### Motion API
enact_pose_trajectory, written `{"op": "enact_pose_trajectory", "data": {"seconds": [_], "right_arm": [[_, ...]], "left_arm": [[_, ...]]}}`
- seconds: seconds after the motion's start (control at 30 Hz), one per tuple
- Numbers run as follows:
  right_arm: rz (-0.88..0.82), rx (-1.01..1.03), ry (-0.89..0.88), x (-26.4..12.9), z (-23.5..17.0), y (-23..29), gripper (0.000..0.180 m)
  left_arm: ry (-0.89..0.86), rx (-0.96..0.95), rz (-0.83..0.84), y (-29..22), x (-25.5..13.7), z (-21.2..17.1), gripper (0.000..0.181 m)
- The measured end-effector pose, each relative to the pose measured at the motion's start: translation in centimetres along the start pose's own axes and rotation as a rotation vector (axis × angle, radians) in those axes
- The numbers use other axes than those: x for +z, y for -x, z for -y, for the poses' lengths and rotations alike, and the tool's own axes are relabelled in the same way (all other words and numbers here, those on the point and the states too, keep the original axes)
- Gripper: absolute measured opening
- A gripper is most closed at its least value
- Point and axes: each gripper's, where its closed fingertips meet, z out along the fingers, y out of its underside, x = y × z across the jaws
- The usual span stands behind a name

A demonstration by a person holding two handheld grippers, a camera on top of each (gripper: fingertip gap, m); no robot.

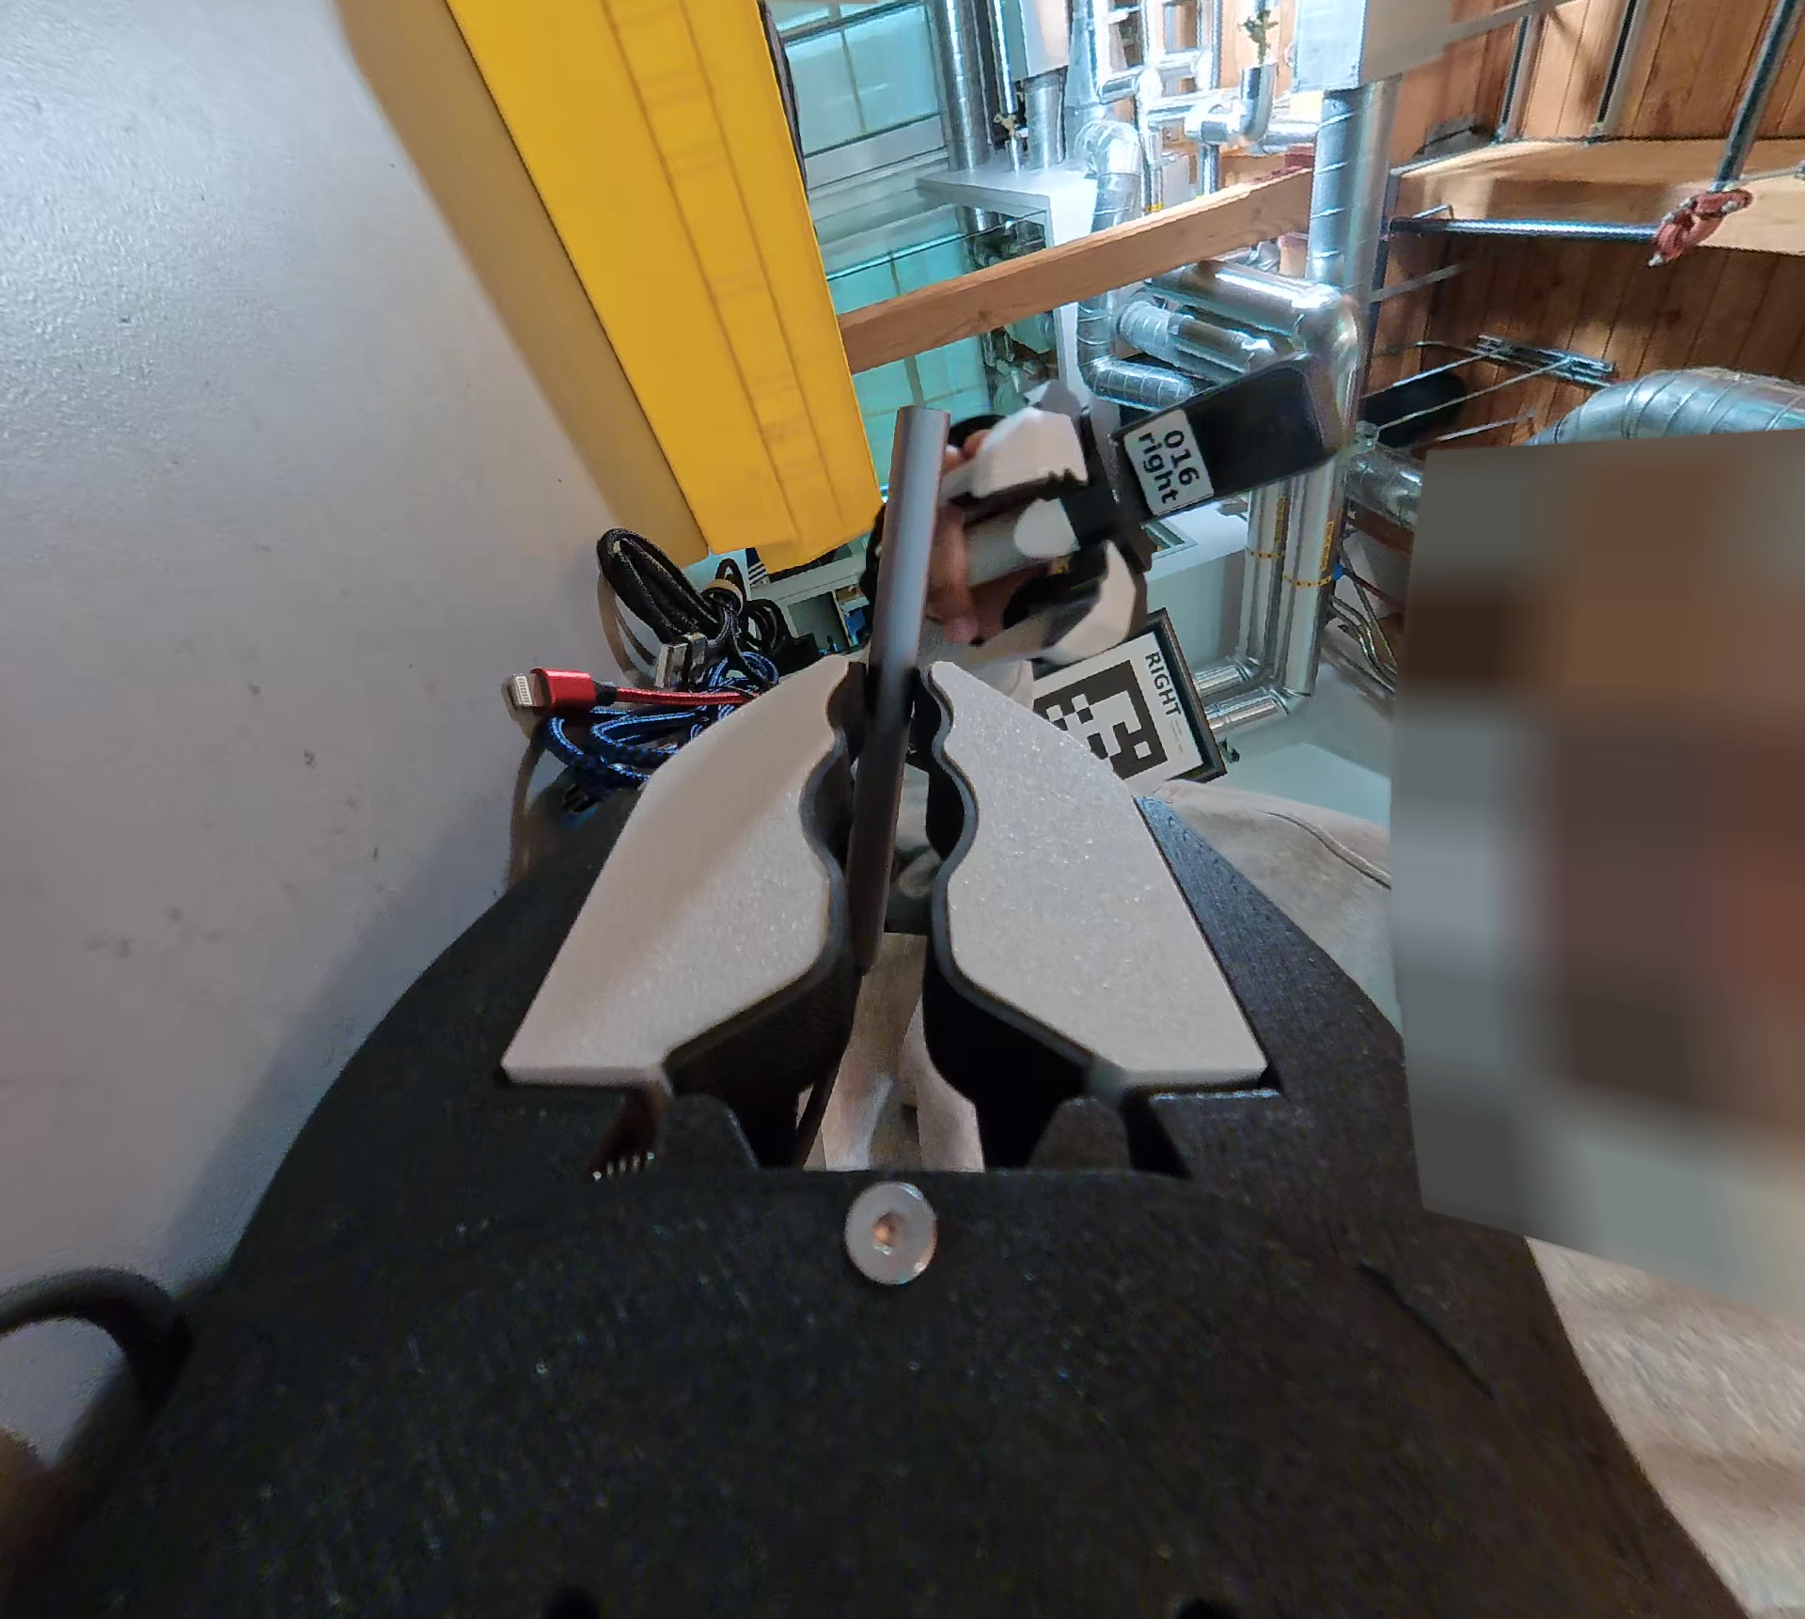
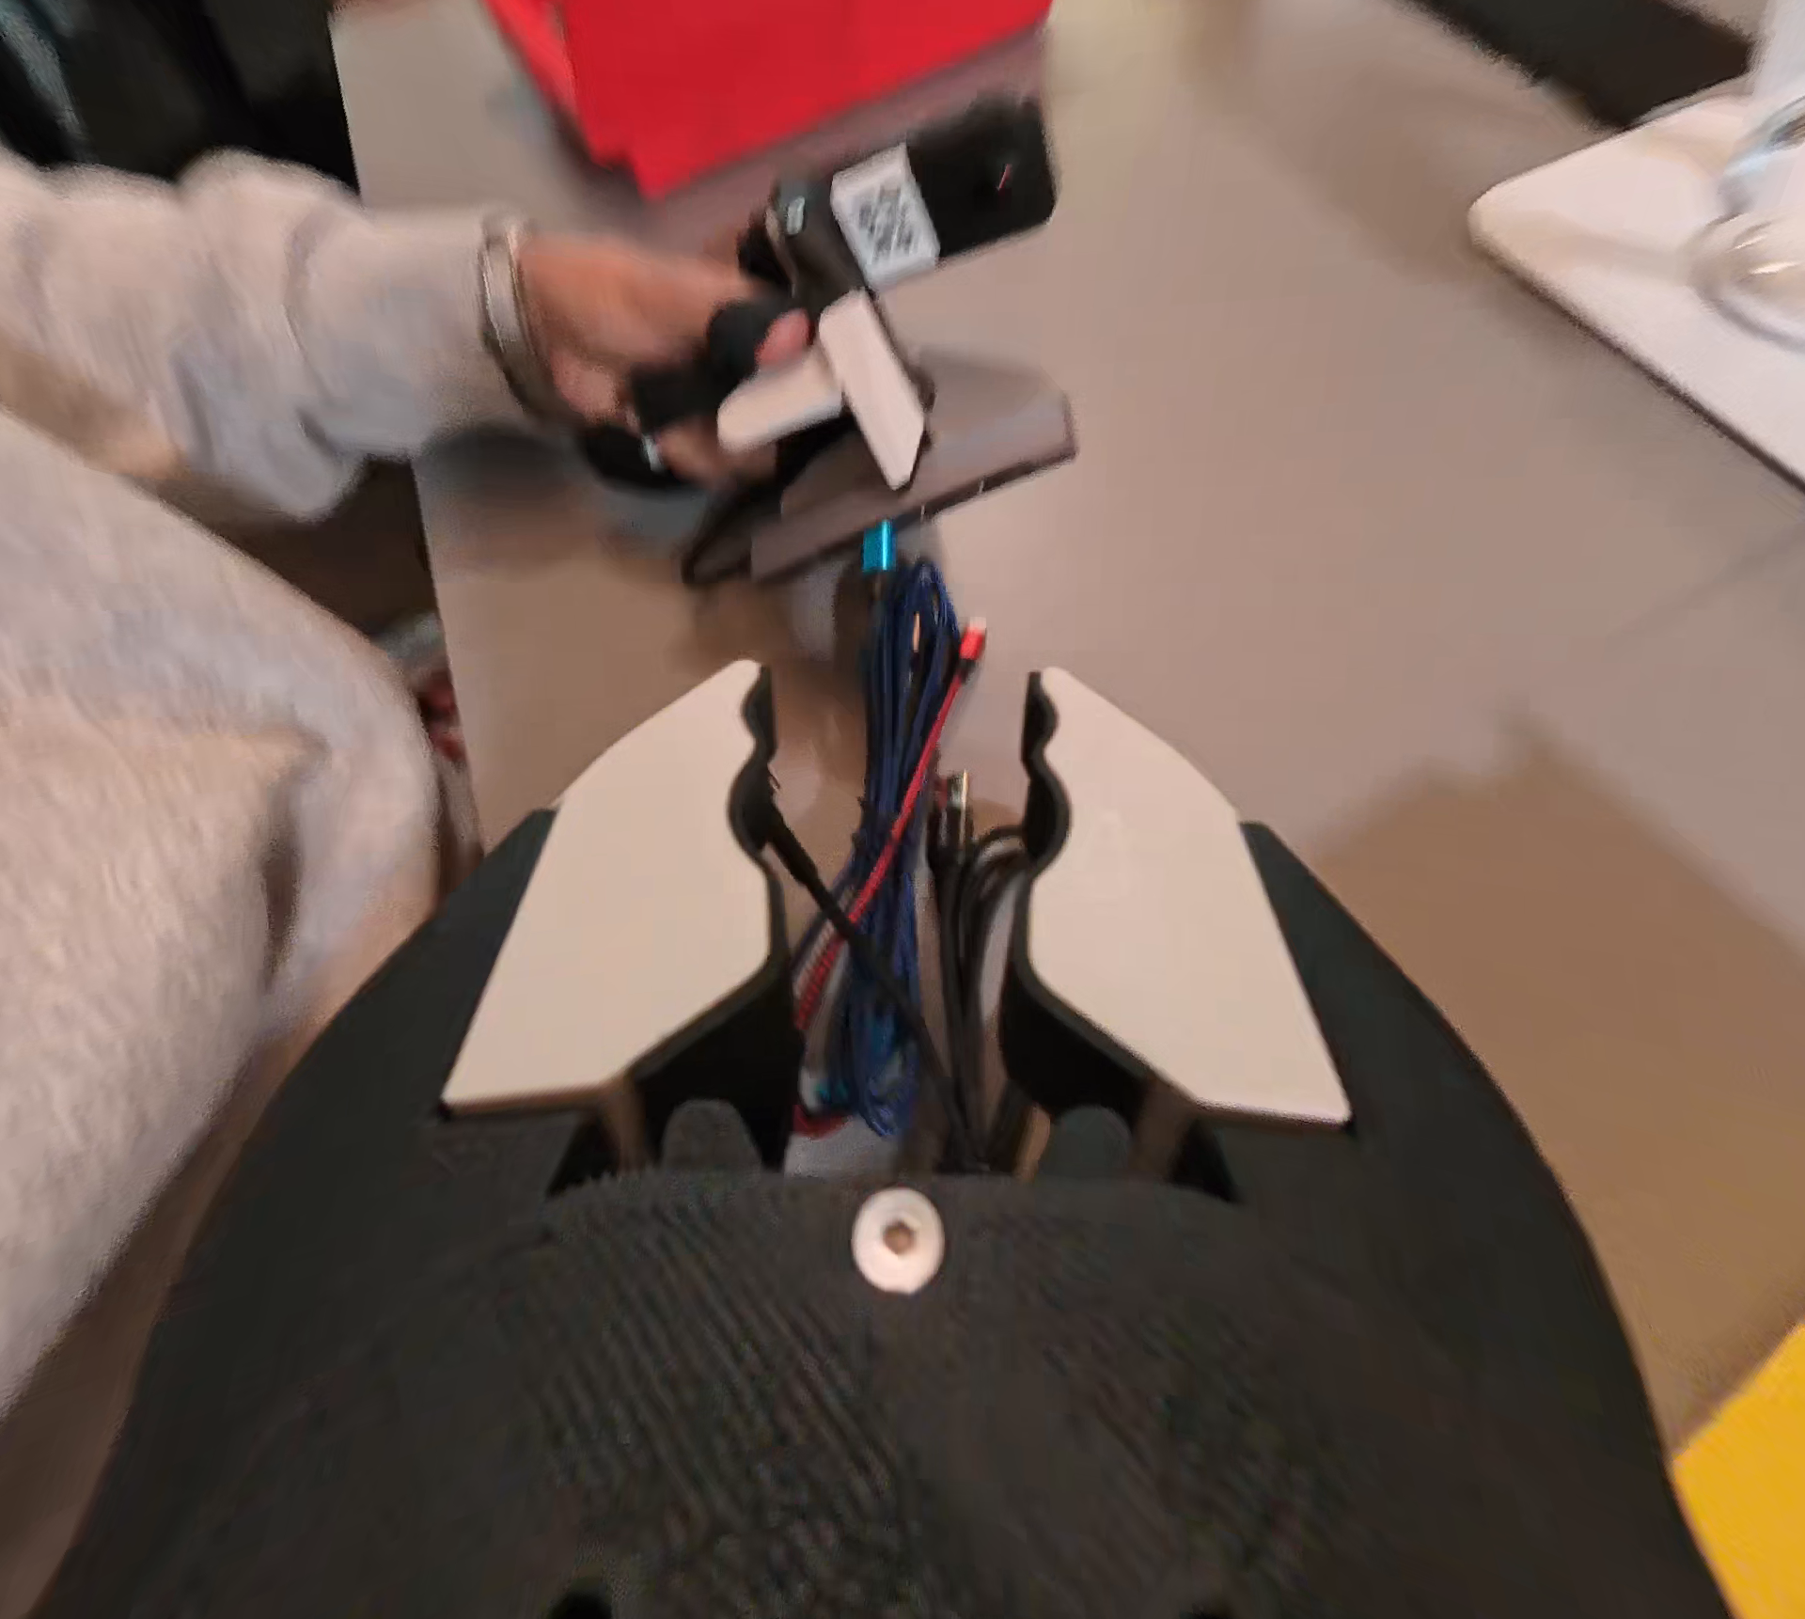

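Right wrist view motion-blurred; fine detail lost. Left gripper (image 1: 884, 693) clenched on a thin dark slab (image 1: 894, 595), flat and matte, seen edge-on, its far end hidden behind the right gripper's body. Right gripper (image 2: 894, 703) released, jaws wide around a bundle of braided cables (image 2: 903, 791), blue, red, black, lying on grey tabletop (image 2: 1270, 595). Yellow bin (image 1: 635, 205) cut off at the frame edge.
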Motion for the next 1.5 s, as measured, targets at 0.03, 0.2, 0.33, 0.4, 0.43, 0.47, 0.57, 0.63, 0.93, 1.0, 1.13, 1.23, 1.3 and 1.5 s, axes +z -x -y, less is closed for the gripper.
{"op": "enact_pose_trajectory", "data": {"seconds": [0.03, 0.2, 0.33, 0.4, 0.43, 0.47, 0.57, 0.63, 0.93, 1.0, 1.13, 1.23, 1.3, 1.5], "right_arm": [[-0.004, 0.056, -0.091, -0.7, 1.0, 0.2, 0.042], [-0.099, 0.198, -0.85, -6.6, 4.6, 3.2, 0.0], [0.093, 0.492, -0.832, -3.1, 2.0, 7.6, 0.002], [0.226, 0.707, -0.856, -1.3, 1.0, 9.2, 0.005], [0.303, 0.827, -0.848, -0.4, 0.5, 9.7, 0.008], [0.37, 0.933, -0.829, 0.5, 0.2, 9.8, 0.011], [0.483, 1.122, -0.799, 2.2, -0.3, 9.5, 0.017], [0.483, 1.17, -0.79, 2.8, -0.4, 9.5, 0.023], [0.274, 1.377, -0.979, 1.6, -2.8, 5.6, 0.043], [0.267, 1.432, -1.04, 1.0, -3.3, 4.7, 0.041], [0.273, 1.452, -1.066, 1.0, -3.5, 4.2, 0.04], [0.243, 1.458, -1.082, 0.9, -3.8, 3.5, 0.035], [0.218, 1.464, -1.081, 0.9, -4.0, 3.1, 0.03], [0.179, 1.456, -1.085, 0.8, -4.2, 2.0, 0.025]], "left_arm": [[0.0, 0.0, 0.0, 0.0, 0.0, 0.0, 0.009], [-0.002, 0.0, 0.002, 0.0, 0.0, 0.0, 0.009], [-0.007, 0.002, 0.008, 0.1, 0.0, 0.1, 0.01], [-0.008, 0.002, 0.009, 0.1, 0.0, 0.1, 0.009], [-0.008, 0.002, 0.009, 0.1, 0.0, 0.1, 0.009], [-0.008, 0.001, 0.009, 0.1, 0.0, 0.1, 0.009], [-0.008, 0.002, 0.009, 0.1, 0.0, 0.1, 0.009], [-0.009, 0.002, 0.009, 0.1, 0.0, 0.1, 0.009], [-0.007, 0.002, 0.008, 0.1, 0.0, 0.0, 0.009], [-0.007, 0.002, 0.008, 0.1, 0.0, 0.0, 0.009], [-0.007, 0.001, 0.008, 0.1, 0.0, 0.0, 0.009], [-0.007, 0.002, 0.008, 0.1, 0.0, 0.0, 0.009], [-0.007, 0.002, 0.008, 0.1, 0.0, 0.0, 0.009], [-0.007, 0.002, 0.009, 0.1, 0.0, 0.0, 0.009]]}}
